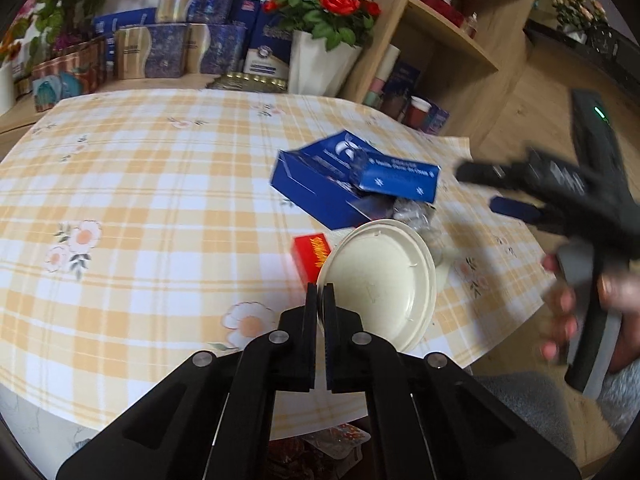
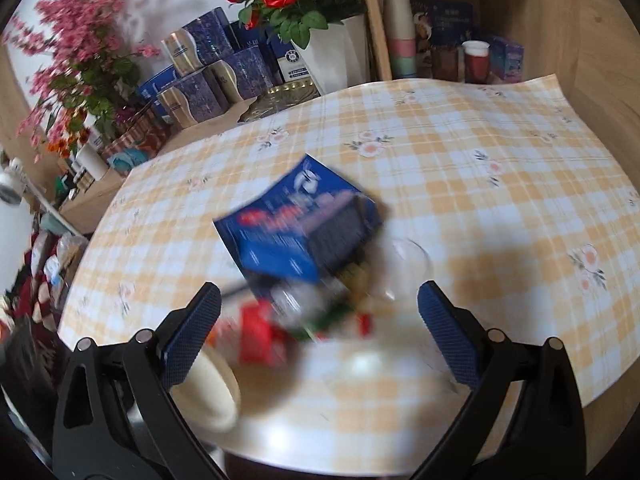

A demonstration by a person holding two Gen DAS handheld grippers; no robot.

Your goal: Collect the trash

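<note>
On the desk (image 1: 120, 184) at about four o'clock, trash lies heaped: blue box (image 1: 320, 184), red packet (image 1: 310, 256). Left gripper (image 1: 320, 300), jaws pressed together, pinches the cream plate (image 1: 384, 280) rim; keep it level. Right gripper (image 2: 320, 320), jaws spread, holds nothing.

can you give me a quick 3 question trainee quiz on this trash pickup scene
1. True or false: the left gripper is shut on the rim of the cream plate.
2. Which colour is the small box beside the plate? A green, B red, C black.
3. Fill in: the fingers of the right gripper stand ____.

Key: 1 true. 2 B. 3 open, with nothing gripped; that view is blurred.
</note>
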